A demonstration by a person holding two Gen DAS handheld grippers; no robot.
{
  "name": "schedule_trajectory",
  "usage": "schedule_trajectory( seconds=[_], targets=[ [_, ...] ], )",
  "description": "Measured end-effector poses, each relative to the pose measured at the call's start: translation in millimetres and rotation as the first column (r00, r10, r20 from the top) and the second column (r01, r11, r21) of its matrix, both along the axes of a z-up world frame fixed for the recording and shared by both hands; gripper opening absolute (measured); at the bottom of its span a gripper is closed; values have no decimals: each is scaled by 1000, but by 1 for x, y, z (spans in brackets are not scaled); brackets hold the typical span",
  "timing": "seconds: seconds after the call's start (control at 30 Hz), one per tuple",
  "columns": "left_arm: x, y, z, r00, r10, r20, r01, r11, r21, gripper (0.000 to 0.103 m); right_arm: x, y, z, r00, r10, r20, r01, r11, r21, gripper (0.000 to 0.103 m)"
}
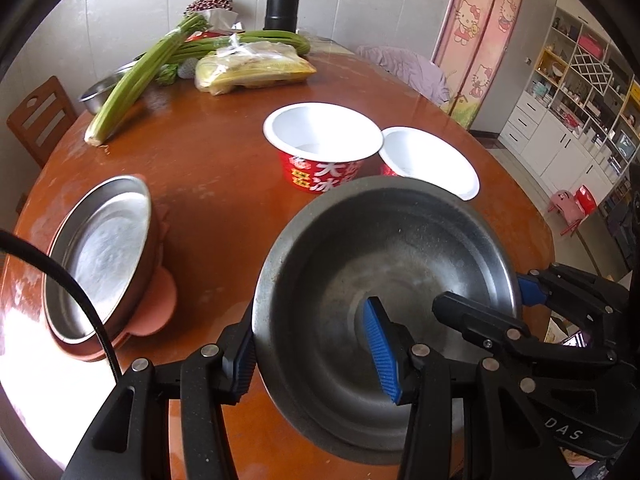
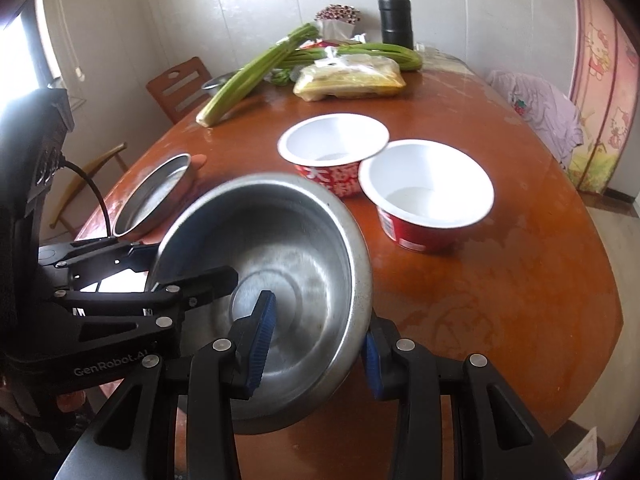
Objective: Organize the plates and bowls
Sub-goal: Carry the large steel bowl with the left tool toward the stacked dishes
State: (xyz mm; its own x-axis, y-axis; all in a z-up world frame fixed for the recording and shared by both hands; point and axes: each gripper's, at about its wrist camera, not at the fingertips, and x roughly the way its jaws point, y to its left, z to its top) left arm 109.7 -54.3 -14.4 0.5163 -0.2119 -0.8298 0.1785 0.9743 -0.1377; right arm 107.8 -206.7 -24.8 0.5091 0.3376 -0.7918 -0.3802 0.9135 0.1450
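I'm mid-carry: steel bowl [image 1: 384, 280] held tilted above the table [image 1: 224, 184], left gripper [image 1: 316, 354] and right gripper [image 2: 316, 346] each clamped across opposite rim walls. Next move, I judge: keep both grips synced, pick a landing spot. Count: two red paper bowls [image 1: 322, 148], one steel plate [image 1: 100, 256] on pink lids.
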Motion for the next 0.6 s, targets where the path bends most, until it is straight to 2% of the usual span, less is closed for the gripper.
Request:
schedule_trajectory(
  seconds=[0.6],
  targets=[
    [-11, 15, -11, 999, 32, -15, -32, 999, 12, 49, -2, 21, -17, 998, 38, -41, -40, 998, -51, 42]
  ],
)
